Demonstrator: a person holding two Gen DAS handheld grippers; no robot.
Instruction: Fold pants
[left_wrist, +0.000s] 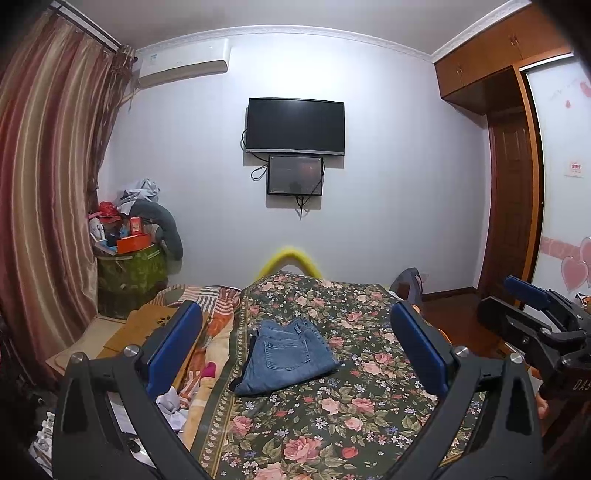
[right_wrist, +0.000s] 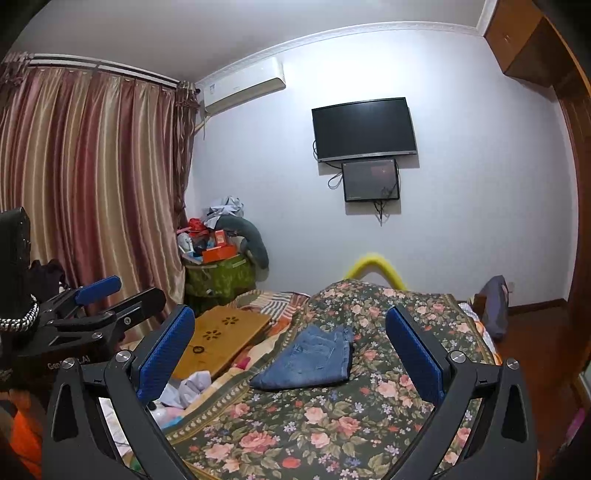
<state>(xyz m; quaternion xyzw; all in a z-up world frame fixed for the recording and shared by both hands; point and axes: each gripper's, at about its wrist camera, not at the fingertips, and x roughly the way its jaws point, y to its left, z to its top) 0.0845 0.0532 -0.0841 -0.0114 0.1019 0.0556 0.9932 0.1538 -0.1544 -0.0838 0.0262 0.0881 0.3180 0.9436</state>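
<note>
A pair of blue denim pants lies folded into a compact bundle on the floral bedspread, a back pocket facing up. It also shows in the right wrist view. My left gripper is open and empty, raised above the bed and well back from the pants. My right gripper is open and empty, likewise held back from the pants. The right gripper shows at the right edge of the left wrist view; the left gripper shows at the left of the right wrist view.
A wooden lap desk and loose clothes lie on the bed left of the bedspread. A cluttered green bin stands by the curtain. A TV hangs on the far wall. A wardrobe is at right.
</note>
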